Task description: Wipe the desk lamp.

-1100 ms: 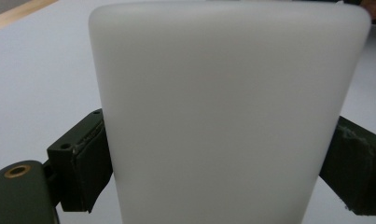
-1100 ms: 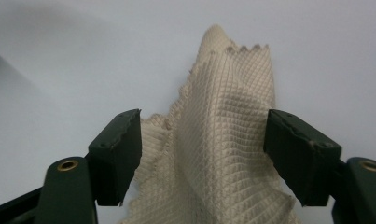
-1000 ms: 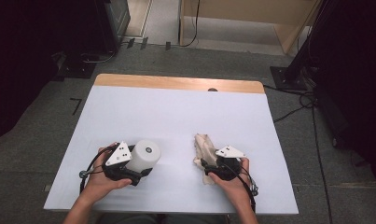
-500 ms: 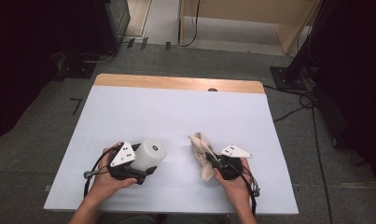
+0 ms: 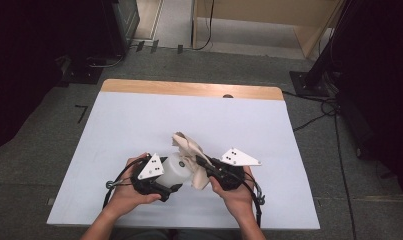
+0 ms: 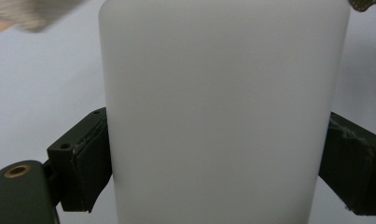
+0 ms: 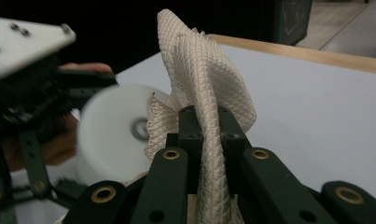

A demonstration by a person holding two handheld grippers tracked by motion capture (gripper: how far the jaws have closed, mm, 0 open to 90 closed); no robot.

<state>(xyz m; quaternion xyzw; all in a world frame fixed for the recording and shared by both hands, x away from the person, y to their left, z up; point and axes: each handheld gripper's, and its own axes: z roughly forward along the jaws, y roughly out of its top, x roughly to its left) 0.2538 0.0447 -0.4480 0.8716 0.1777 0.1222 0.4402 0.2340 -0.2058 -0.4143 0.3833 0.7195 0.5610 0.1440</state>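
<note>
Both hands have drawn together near the tabletop's (image 5: 139, 120) front middle since a second ago, and the cloth (image 5: 189, 147) has come up off the surface; the right gripper (image 7: 208, 122) has its fingers clenched on that beige waffle-weave cloth, which stands pinched between them and flops over above; the left gripper (image 6: 218, 154) grasps the white bottle (image 6: 223, 107) across its body, fingers pressed to either side; seen from the high view, bottle and cloth touch between the two grippers.

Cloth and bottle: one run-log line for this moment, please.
left claw: shut on white bottle | right claw: shut on cream cloth | cloth beside bottle over table
</note>
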